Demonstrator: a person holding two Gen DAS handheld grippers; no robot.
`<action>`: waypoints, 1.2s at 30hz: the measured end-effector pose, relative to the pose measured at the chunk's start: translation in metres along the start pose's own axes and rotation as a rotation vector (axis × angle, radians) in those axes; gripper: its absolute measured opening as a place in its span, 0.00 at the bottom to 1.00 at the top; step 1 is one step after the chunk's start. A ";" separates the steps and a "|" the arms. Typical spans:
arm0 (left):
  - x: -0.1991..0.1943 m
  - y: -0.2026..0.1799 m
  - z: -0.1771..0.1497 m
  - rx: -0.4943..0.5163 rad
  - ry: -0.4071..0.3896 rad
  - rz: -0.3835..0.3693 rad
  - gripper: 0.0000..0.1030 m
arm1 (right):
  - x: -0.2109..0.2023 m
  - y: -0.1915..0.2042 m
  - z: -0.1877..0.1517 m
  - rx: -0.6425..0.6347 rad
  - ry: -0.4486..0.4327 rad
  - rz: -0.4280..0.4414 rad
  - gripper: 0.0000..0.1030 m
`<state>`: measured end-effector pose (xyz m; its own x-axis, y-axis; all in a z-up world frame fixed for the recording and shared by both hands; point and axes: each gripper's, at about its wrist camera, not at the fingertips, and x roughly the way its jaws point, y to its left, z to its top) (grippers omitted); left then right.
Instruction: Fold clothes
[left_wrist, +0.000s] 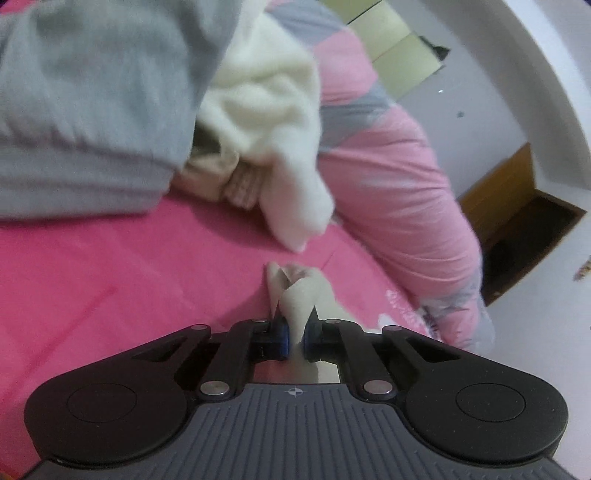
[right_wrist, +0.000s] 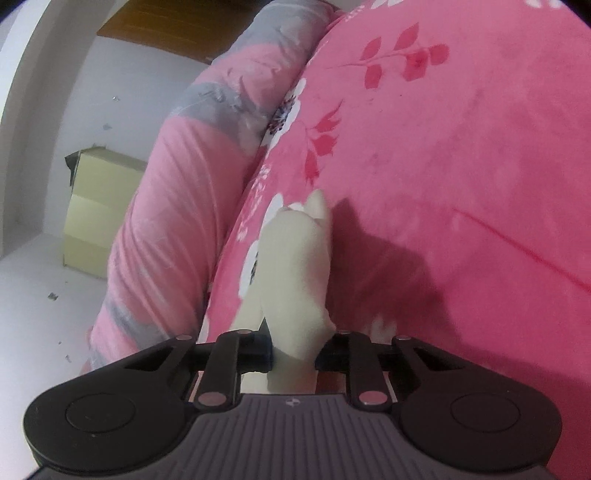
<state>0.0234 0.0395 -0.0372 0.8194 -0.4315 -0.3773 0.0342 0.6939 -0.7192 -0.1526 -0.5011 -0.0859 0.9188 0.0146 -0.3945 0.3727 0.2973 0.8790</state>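
A cream-white garment (left_wrist: 269, 110) lies bunched on the pink bed sheet (left_wrist: 110, 266), beside a grey garment (left_wrist: 92, 92) at the upper left. My left gripper (left_wrist: 295, 338) is shut on a thin fold of the cream cloth (left_wrist: 295, 295), which sticks up between its pads. In the right wrist view my right gripper (right_wrist: 293, 350) is shut on a thicker bunch of the same cream cloth (right_wrist: 295, 258), which stretches away from the jaws over the flowered pink sheet (right_wrist: 443, 166).
A rolled pink and grey quilt (left_wrist: 399, 184) (right_wrist: 166, 221) lies along the bed's edge. Beyond it are a white floor (right_wrist: 37, 314), a pale yellow box (right_wrist: 88, 206), a white wall and a wooden door frame (left_wrist: 509, 184).
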 end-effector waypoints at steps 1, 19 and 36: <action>-0.010 0.003 0.001 -0.008 0.009 -0.007 0.05 | -0.011 0.000 -0.007 0.006 0.006 0.012 0.20; -0.119 0.048 -0.009 0.417 0.048 0.131 0.51 | -0.155 -0.017 -0.074 -0.245 -0.018 -0.169 0.48; 0.006 -0.018 -0.008 0.789 0.262 0.073 0.55 | -0.041 0.047 -0.052 -0.636 0.087 -0.182 0.48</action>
<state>0.0233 0.0201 -0.0316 0.6789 -0.4226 -0.6004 0.4572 0.8832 -0.1046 -0.1789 -0.4383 -0.0420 0.8247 -0.0198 -0.5652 0.3468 0.8071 0.4778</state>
